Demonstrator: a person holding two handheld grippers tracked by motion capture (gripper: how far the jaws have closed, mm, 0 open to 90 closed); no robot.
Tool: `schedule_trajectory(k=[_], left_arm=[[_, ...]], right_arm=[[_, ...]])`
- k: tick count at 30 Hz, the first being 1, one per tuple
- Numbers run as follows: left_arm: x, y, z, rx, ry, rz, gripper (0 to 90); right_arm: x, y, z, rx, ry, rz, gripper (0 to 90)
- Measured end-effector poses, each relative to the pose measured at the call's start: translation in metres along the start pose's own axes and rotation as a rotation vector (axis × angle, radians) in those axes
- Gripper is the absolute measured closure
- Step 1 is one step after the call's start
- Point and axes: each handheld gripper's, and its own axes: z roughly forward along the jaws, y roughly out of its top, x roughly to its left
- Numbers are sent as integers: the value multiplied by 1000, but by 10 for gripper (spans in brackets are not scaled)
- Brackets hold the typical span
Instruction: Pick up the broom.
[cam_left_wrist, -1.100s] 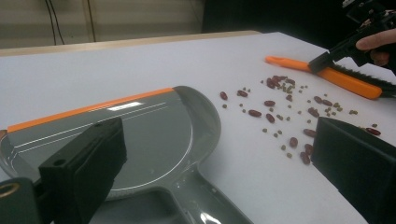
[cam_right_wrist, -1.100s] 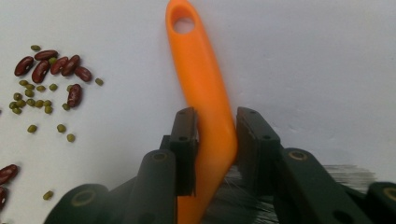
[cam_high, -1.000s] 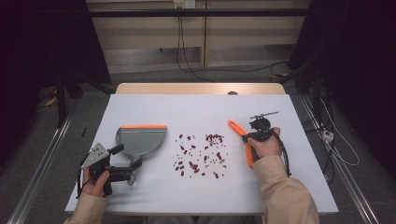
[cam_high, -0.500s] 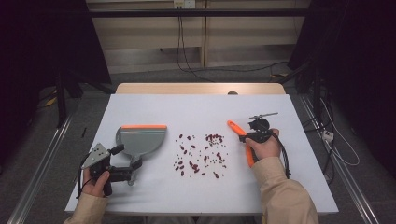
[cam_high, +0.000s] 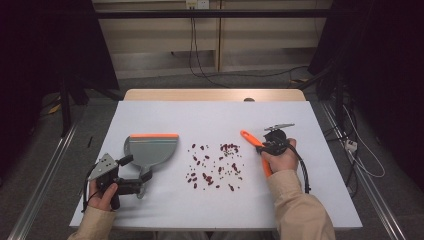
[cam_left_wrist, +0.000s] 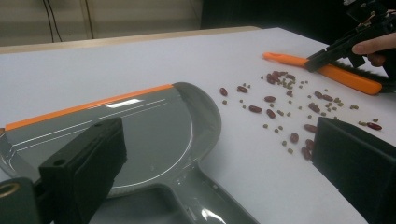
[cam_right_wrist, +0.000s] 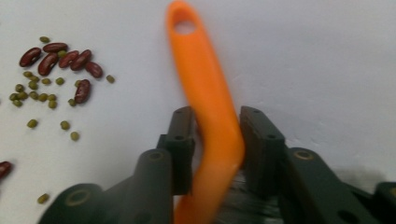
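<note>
Nearest our side of the surface (cam_high: 150, 115), our left gripper (cam_high: 131, 181) sat at the handle of the grey dustpan (cam_high: 150, 152), in the same place as a second before. Its jaws stood wide apart in the left gripper view, the handle running between them untouched, so we had no hold on the pan. The pan lay flat, its orange lip turned away from us.

On the right, our right gripper (cam_high: 263, 146) was closed on the orange brush (cam_high: 254, 141), the jaws pressed against both sides of the handle. Over the last second we had drawn the brush a little toward the middle and swung its tip leftward, closer to the spill. We judged that the sweep was only starting.

Between the two tools lay the scattered beans (cam_high: 216, 166), red kidney beans mixed with small green ones, none yet in the pan. Nothing stood between brush and beans, but the pan sat well apart from the spill with its lip facing away, so we would need to grip and turn it first.

Beyond the far edge, cables (cam_high: 200, 50) hung against a wall.
</note>
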Motion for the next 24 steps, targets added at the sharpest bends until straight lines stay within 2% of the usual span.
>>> schedule_trajectory(k=[3, 9, 10, 15, 18, 21, 23, 24], left_arm=[[0, 0, 1, -2, -2, -2, 31], [0, 0, 0, -1, 3, -1, 31], [0, 0, 0, -6, 4, -4, 31], [1, 1, -1, -6, 12, -4, 32], [0, 1, -1, -7, 11, -3, 31], [1, 1, -1, -6, 10, -2, 31], [1, 1, -1, -7, 11, -3, 31], [1, 1, -1, -7, 11, -3, 31]], right_arm=[[1, -1, 0, -13, -8, 0, 678], [-1, -1, -1, -17, 6, 1, 686], [0, -1, -1, -22, 0, -18, 686], [0, 0, -2, -25, 4, -23, 694], [2, 3, -4, -22, 1, -43, 699], [2, 3, -5, -27, 5, -37, 708], [0, 5, -11, -53, 22, -20, 729], [1, 7, -12, -47, 6, -34, 729]])
